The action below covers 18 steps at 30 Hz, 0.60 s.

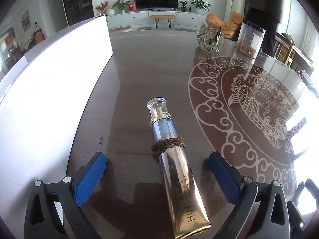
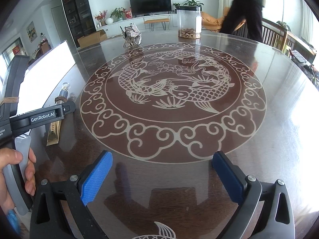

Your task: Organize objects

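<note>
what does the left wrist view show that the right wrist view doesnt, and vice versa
Only the left wrist view shows the left gripper from behind, open, with the gold cream tube lying whole between its pads, untouched, a brown cord wound round it.

Only the right wrist view shows the open right gripper with nothing between its pads, the complete fish medallion, and a hand on the left gripper's handle.

Both show the tube, white board, clear jar, silver ornament and glossy table.
</note>
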Each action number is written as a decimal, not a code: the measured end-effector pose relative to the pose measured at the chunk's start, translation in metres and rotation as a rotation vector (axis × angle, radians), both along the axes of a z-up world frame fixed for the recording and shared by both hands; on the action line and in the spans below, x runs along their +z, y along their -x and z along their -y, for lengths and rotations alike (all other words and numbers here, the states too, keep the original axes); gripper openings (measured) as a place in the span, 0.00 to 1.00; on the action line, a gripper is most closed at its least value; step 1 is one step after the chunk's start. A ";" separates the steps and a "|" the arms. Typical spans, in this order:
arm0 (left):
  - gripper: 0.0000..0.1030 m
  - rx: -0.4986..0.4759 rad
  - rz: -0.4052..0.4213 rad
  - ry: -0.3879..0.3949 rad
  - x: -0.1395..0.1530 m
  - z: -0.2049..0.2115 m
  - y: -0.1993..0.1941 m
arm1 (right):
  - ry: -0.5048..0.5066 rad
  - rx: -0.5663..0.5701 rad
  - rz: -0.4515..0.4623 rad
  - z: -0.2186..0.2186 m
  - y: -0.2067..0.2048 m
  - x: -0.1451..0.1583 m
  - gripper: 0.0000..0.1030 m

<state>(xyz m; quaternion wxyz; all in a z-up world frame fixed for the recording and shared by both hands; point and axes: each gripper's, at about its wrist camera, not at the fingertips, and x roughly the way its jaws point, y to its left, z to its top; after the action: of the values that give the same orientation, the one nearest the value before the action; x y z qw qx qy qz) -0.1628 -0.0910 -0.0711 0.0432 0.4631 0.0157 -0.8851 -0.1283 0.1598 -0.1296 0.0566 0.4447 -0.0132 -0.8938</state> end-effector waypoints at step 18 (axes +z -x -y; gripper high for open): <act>1.00 -0.036 0.001 -0.002 0.001 -0.005 0.002 | -0.001 0.006 0.002 0.001 -0.003 0.000 1.00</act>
<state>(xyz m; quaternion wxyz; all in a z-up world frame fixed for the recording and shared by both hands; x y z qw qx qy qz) -0.1651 -0.0861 -0.0698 0.0266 0.4639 0.0083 -0.8854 -0.1251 0.1592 -0.1298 0.0593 0.4456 -0.0115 -0.8932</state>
